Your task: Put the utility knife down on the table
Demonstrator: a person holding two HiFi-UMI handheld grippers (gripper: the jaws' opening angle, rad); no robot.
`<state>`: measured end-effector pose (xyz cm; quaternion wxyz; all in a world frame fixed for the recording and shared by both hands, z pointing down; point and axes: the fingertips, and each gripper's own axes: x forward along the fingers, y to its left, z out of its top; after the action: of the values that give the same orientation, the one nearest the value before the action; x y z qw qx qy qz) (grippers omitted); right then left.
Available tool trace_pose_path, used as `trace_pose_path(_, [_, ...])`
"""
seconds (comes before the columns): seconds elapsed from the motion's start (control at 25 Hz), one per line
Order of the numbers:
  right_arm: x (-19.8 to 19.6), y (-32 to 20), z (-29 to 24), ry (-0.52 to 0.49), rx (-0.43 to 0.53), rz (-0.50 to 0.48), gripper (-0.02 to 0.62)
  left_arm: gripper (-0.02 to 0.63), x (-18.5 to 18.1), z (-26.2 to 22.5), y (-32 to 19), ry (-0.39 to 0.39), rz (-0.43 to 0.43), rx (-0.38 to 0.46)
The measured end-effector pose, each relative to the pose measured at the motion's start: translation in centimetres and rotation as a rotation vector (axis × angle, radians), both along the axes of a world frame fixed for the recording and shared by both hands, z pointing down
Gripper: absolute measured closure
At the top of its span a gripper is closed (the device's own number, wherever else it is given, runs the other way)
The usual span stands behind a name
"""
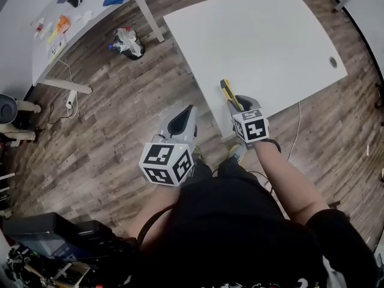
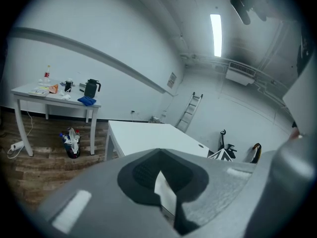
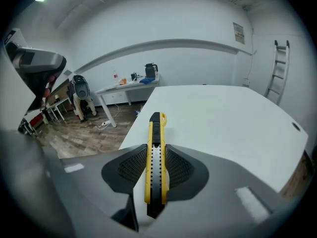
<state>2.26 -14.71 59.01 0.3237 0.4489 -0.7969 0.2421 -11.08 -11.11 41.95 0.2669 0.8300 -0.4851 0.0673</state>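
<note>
**Over the table's near edge, knife held and not yet down**

At the near edge of the table [image 1: 270, 41], the right gripper [image 1: 233, 101] has the knife [image 3: 155, 157] pinched between its ribbed pads. The jaws are closed only as far as the knife's body lets them. They press on its two long sides, towards the rear end, so the yellow-and-black handle runs straight out along the jaws and points away across the white top. Held lengthwise like this, the knife can probably be lowered flat rather than tipped in on one end.

From the right gripper view the knife looks to hang above the surface, not on it, though how close is hard to judge. The head view puts it just inside the table's edge, with bare top ahead of it, so nothing stands in the way of setting it down.

The left gripper [image 1: 187, 116] has its jaws brought together with nothing between them. It sits off the table, over the wooden floor [image 1: 120, 101], beside the right one. It seems parked there because this step needs one gripper only.

My reading: the knife must come lower, then the jaws part to let it go
</note>
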Motion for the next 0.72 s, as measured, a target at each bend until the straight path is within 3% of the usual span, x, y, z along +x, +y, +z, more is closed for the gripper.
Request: trace_pose_path(0.72, [-0.6, -0.2, 2.2, 0.097, -0.027, -0.059, 0.457, 0.604, -2.1, 1.2, 0.3, 0.014, -0.061, -0.009])
